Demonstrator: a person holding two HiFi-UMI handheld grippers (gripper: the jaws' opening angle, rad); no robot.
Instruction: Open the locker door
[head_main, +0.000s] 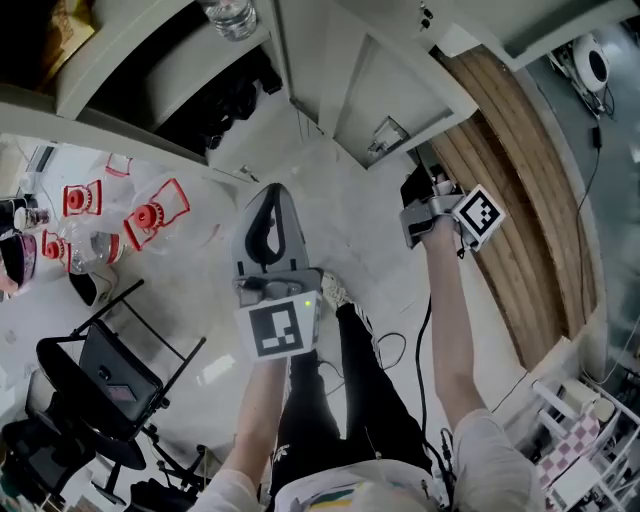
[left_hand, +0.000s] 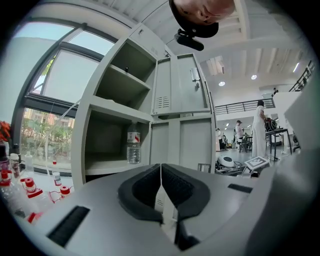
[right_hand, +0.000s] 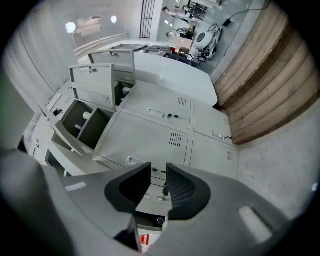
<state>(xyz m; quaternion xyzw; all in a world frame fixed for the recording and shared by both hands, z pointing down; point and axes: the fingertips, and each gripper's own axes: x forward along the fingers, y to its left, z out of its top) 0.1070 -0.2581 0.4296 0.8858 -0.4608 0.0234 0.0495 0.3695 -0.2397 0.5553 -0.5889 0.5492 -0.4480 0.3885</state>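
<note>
Head view: left gripper (head_main: 271, 198) and right gripper (head_main: 419, 187) both pointed at grey locker (head_main: 330, 60). Closed locker door (head_main: 392, 95) just beyond right gripper (no contact seen).
Left gripper view: jaws pressed together, empty. Water bottle (left_hand: 133, 147) upright on open shelf.
Right gripper view: jaws slightly parted, nothing between. Doors ahead shut.

grey vented locker door (right_hand: 145, 137) sits shut, flush with neighbours.

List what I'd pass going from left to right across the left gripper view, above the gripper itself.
Red-capped clear bottles → clear plastic water bottle on the open shelf → grey metal locker door with a small handle → standing person in white clothes.
</note>
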